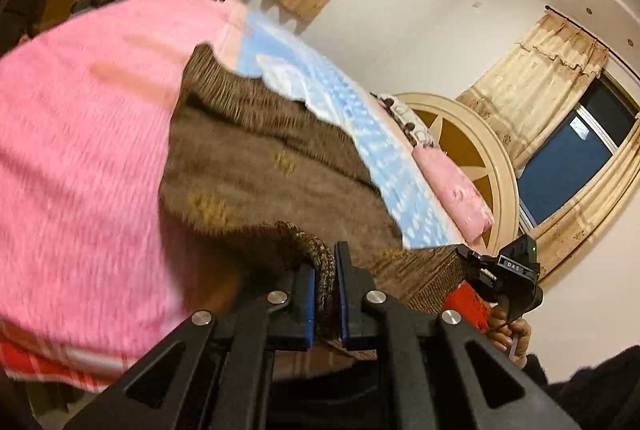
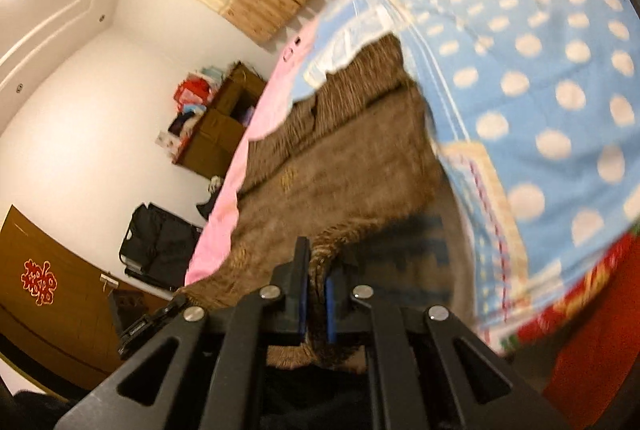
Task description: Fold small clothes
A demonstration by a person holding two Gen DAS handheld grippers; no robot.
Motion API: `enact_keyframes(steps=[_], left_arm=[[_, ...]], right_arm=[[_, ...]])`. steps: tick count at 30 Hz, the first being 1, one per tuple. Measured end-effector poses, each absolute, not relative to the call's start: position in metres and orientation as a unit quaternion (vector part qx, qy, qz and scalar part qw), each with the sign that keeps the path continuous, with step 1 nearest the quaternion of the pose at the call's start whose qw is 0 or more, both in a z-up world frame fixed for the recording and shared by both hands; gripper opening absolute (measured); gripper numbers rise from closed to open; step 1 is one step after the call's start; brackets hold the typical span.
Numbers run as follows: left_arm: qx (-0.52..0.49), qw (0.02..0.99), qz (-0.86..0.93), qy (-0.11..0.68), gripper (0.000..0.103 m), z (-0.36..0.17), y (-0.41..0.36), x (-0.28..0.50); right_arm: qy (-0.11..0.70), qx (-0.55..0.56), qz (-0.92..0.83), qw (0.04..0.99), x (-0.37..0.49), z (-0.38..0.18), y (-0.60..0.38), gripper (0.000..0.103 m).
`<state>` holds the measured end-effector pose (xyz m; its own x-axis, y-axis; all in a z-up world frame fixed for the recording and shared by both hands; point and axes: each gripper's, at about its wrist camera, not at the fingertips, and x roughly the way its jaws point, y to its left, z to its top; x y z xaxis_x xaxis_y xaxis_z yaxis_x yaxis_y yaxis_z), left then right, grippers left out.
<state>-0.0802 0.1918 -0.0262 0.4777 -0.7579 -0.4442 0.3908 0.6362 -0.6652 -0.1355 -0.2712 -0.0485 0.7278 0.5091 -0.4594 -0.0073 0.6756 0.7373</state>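
Note:
A brown knitted garment [image 1: 256, 166] with small yellow marks lies on the bed and is lifted at its near edge. My left gripper [image 1: 325, 270] is shut on the ribbed hem of the garment. My right gripper [image 2: 317, 270] is shut on another part of the same hem; the garment [image 2: 332, 170] stretches away from it over the bed. The right gripper also shows in the left wrist view [image 1: 504, 278], at the garment's right corner, held by a hand. Both views are blurred by motion.
The bed carries a pink blanket [image 1: 80, 150] on the left and a blue polka-dot cover [image 2: 540, 70] on the right. A pink pillow [image 1: 456, 194] lies by the round headboard [image 1: 480, 150]. A wooden shelf [image 2: 224, 118] and black bag [image 2: 160, 242] stand by the wall.

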Motion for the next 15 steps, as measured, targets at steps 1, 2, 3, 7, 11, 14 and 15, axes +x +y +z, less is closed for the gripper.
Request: enact_keyframes(steps=[1, 2, 3, 7, 11, 14, 15], left_arm=[[-0.251, 0.824, -0.348, 0.370, 0.008, -0.023, 0.191, -0.074], [-0.254, 0.825, -0.345, 0.368, 0.008, -0.019, 0.190, -0.066], [-0.254, 0.828, -0.340, 0.366, 0.008, -0.014, 0.189, -0.057], [-0.257, 0.844, -0.323, 0.343, 0.008, 0.004, 0.189, -0.024], [-0.262, 0.853, -0.298, 0.338, 0.008, 0.010, 0.188, 0.012], [-0.266, 0.858, -0.275, 0.343, 0.008, 0.011, 0.187, 0.043], [-0.265, 0.861, -0.268, 0.341, 0.008, 0.012, 0.186, 0.055]], right_arm=[[0.328, 0.383, 0.154, 0.850, -0.130, -0.047, -0.273, 0.010], [0.318, 0.394, 0.156, 0.848, -0.125, -0.045, -0.275, 0.010], [0.311, 0.401, 0.159, 0.847, -0.123, -0.041, -0.282, 0.010], [0.294, 0.418, 0.161, 0.844, -0.098, -0.028, -0.290, 0.010], [0.285, 0.427, 0.149, 0.845, -0.065, -0.015, -0.302, 0.010], [0.283, 0.441, 0.144, 0.839, -0.041, -0.014, -0.307, 0.010], [0.283, 0.448, 0.145, 0.836, -0.030, -0.014, -0.309, 0.010]])
